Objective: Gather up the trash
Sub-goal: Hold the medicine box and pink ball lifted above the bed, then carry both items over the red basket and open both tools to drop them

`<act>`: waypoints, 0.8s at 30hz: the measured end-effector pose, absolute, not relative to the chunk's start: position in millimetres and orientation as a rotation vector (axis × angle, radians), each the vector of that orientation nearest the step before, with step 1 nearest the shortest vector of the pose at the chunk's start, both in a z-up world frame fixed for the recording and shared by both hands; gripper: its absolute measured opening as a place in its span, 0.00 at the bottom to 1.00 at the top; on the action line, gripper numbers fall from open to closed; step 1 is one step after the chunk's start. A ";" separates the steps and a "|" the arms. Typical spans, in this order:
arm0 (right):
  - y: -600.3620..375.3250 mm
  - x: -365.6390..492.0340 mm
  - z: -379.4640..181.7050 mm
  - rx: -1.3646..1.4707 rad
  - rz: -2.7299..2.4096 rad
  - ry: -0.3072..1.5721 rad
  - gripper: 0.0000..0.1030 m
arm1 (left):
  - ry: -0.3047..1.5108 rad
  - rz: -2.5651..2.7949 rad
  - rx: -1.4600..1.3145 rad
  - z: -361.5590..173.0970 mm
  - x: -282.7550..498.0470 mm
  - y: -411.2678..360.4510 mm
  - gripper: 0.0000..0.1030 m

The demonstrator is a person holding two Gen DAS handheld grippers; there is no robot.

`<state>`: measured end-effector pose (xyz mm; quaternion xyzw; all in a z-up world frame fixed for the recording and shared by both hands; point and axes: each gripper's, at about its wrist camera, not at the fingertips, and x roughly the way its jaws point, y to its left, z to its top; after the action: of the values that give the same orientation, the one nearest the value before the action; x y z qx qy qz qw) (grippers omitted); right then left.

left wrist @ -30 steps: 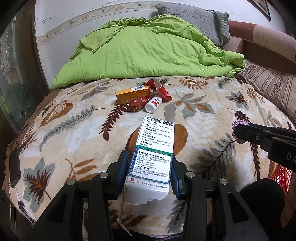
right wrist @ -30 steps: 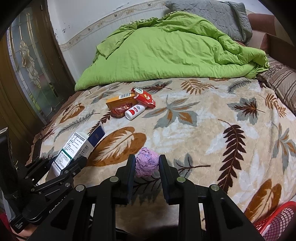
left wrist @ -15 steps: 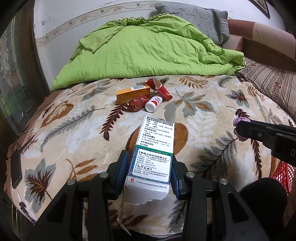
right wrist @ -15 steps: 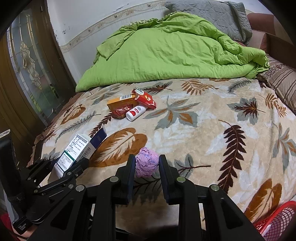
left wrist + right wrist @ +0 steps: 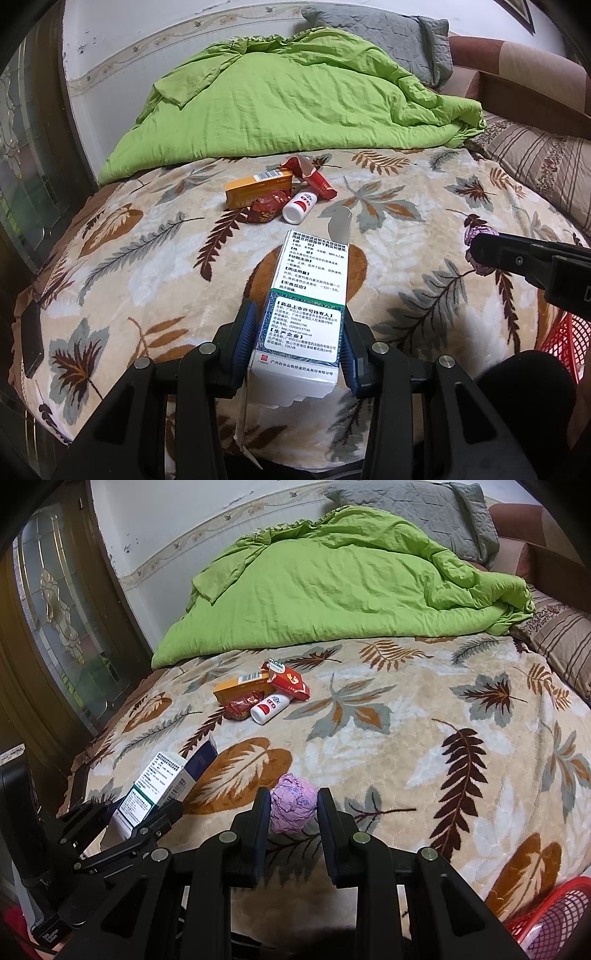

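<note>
My left gripper (image 5: 298,332) is shut on a white and green medicine box (image 5: 308,306), which sticks out forward over the leaf-patterned blanket (image 5: 147,258). The same box (image 5: 155,786) shows at the lower left of the right wrist view. My right gripper (image 5: 291,808) is shut on a crumpled pink paper ball (image 5: 293,803). Farther back on the bed lies a small pile: an orange box (image 5: 255,186), a red packet (image 5: 316,179), a dark red wrapper (image 5: 267,208) and a white bottle (image 5: 299,206).
A rumpled green quilt (image 5: 295,103) and a grey pillow (image 5: 388,40) fill the back of the bed. A red mesh basket (image 5: 554,919) sits at the lower right, off the bed's edge. A dark glass-panelled door (image 5: 62,620) stands at the left.
</note>
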<state>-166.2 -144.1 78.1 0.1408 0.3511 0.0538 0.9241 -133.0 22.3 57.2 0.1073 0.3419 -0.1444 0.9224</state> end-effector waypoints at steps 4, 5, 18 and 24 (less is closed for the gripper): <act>-153.9 -174.2 83.3 0.302 0.106 0.707 0.27 | 0.695 -0.356 0.195 64.3 -139.4 18.0 0.39; -158.1 -177.4 84.3 0.308 0.102 0.704 0.27 | 0.693 -0.372 0.189 66.1 -141.3 14.9 0.39; -289.4 -299.8 79.0 0.499 -0.186 0.692 0.27 | 0.726 -0.915 0.240 94.9 -190.5 -87.0 0.39; -353.7 -376.2 65.6 0.604 -0.386 0.693 0.27 | 0.836 -1.169 0.260 91.9 -225.2 -160.6 0.39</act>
<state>-376.2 -353.7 65.6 0.2897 0.3325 -0.1850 0.8783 -225.2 -160.6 91.9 0.1187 0.3819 -0.5339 0.7450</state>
